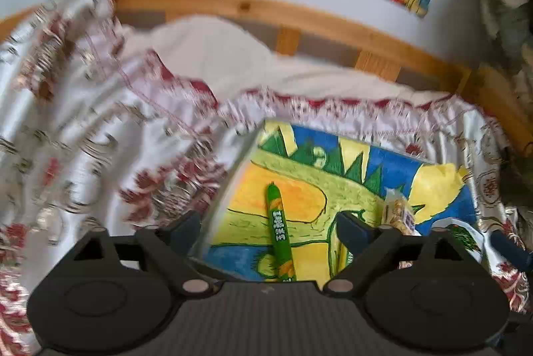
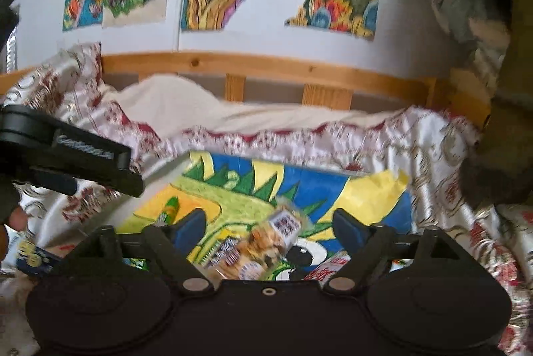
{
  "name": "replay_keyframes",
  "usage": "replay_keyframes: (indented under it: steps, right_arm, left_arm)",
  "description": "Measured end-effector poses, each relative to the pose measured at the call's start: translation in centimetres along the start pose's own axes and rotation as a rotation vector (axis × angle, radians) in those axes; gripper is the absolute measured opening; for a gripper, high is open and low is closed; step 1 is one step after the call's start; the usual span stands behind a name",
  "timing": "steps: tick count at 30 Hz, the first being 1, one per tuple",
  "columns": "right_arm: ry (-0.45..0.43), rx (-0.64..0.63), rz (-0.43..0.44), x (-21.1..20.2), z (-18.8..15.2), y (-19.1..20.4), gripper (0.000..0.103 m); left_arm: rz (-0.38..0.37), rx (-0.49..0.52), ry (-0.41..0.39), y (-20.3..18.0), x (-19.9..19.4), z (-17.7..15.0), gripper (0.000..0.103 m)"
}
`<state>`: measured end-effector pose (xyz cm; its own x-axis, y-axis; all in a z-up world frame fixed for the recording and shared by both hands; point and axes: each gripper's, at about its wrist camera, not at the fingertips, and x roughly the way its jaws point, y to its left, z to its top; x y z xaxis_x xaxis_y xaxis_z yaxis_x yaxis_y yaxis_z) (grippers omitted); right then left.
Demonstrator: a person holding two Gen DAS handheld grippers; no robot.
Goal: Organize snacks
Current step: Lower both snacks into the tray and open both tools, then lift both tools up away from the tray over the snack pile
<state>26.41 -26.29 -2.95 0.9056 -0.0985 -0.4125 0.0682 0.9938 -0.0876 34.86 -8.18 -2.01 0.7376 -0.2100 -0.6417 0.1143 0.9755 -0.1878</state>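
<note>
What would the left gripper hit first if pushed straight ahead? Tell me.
Most likely the green snack stick, lying between the open left gripper fingers on the colourful drawing. Depth is unclear, so it may pass just above.

Soft, even daylight, perhaps from twelve o'clock; motion blur smears the patterned cloth [image 1: 83, 129], and fisheye bending darkens the corners.

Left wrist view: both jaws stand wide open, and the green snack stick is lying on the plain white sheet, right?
Not quite. The left gripper is open, but the green snack stick lies on the colourful painted picture spread over the bed, not on a plain white sheet. The left wrist view shows this.
</note>
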Motion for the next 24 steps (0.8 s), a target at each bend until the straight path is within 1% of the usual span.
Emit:
replay_keyframes:
  steps: [2, 5, 7, 9, 15, 17, 22, 24]
  right_arm:
    - [-0.040, -0.022, -0.025, -1.9, 0.4, 0.3, 0.097]
    - [-0.102, -0.047, -0.064, -5.0, 0.9, 0.6, 0.101]
    - [-0.140, -0.040, -0.074, -7.2, 1.0, 0.5, 0.102]
    - [-0.165, -0.032, -0.071, -9.3, 1.0, 0.4, 0.102]
    - [-0.226, -0.006, -0.051, -15.7, 0.3, 1.0, 0.102]
    - [-0.229, 0.002, -0.037, -17.6, -0.1, 1.4, 0.102]
    - [-0.241, 0.009, -0.019, -21.8, -1.5, 2.7, 0.102]
    - [-0.243, 0.010, -0.013, -23.3, -2.1, 3.2, 0.102]
  left_arm:
    - [-0.002, 0.009, -0.053, 0.6, -2.2, -0.6, 0.099]
    - [-0.005, 0.020, -0.135, 1.5, -5.6, -1.8, 0.102]
    - [-0.002, 0.029, -0.185, 2.0, -7.7, -2.8, 0.102]
    - [0.002, 0.043, -0.218, 2.4, -9.5, -3.7, 0.102]
    - [0.012, 0.075, -0.272, 3.4, -14.6, -6.5, 0.102]
    - [0.011, 0.084, -0.279, 3.6, -16.1, -7.3, 0.102]
    - [-0.026, 0.074, -0.288, 4.4, -19.3, -9.5, 0.102]
    - [-0.025, 0.079, -0.292, 4.6, -20.2, -10.4, 0.103]
